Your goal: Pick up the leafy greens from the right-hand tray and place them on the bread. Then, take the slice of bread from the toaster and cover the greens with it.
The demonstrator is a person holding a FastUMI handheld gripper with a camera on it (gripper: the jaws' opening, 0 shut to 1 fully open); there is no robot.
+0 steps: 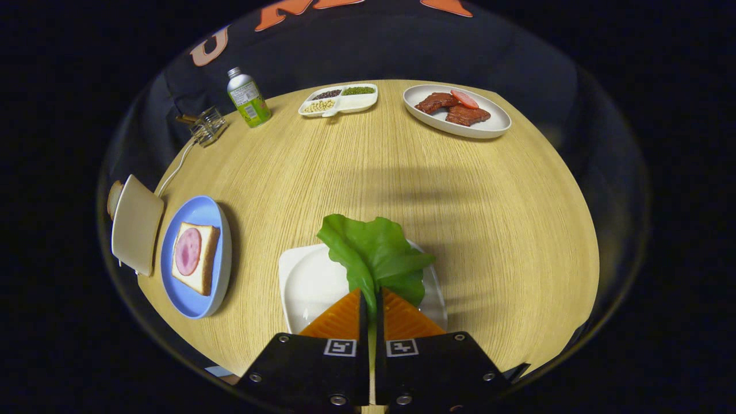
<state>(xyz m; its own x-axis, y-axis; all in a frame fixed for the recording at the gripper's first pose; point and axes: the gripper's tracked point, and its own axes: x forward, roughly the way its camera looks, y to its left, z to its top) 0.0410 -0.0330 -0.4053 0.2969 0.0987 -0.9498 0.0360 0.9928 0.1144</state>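
With the leafy greens (376,253) pinched by the stem between the fingers of my gripper (371,305), which press nearly together on it, the leaf hangs over the white tray (302,282) just ahead of me, so I judge the pickup done but the placing not. Off to the left, the bread (198,259) with its pink meat slice waits on the blue plate (195,215), and the toaster (135,224) beside it holds its slice untouched.

My gripper (371,299) points forward with both orange fingers (340,319) drawn nearly together, pinching the stem of the leafy greens (374,253) between them.
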